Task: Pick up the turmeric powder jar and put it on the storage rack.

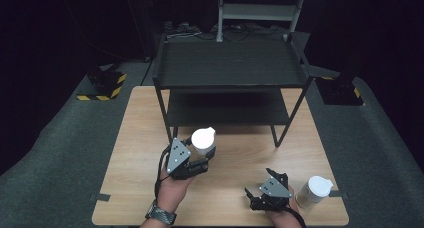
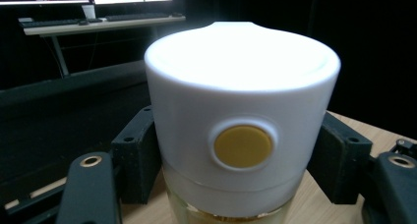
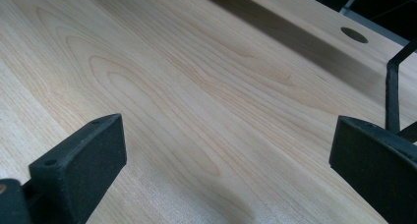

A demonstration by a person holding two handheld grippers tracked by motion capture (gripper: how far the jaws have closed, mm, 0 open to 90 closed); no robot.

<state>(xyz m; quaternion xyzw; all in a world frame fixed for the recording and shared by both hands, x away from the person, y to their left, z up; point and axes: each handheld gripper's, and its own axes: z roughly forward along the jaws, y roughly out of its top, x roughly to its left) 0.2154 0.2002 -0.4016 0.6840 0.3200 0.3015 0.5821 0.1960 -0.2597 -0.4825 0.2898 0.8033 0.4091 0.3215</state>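
Nearest to me, my right gripper (image 1: 262,190) rests low over the table (image 1: 235,153) with its fingers (image 3: 78,160) apart and nothing between them; its own camera looks across bare wood grain toward a leg of the black shelf rack (image 1: 230,83). Just beside it, on the side away from the rack's middle, the second white-lidded jar (image 1: 313,190) stands untouched near the table's front edge. A little farther in, my left gripper (image 1: 205,163) has its fingers (image 2: 137,155) clamped on the first white-lidded jar (image 1: 203,140), gripping the body just under the lid, and the yellow button (image 2: 243,146) on the lid faces the camera. That jar sits just in front of the rack's front left leg, and I judge it is held slightly off the table, though I cannot see its base. My reading is that the jars are bound for the rack: one is picked up but not yet placed, the other is not yet touched, so most of the work is left. Beyond, both shelves of the rack look bare. The top shelf's front rail and the front legs are what I must clear. Behind the rack stand a pale metal frame (image 1: 260,10) and some cables.
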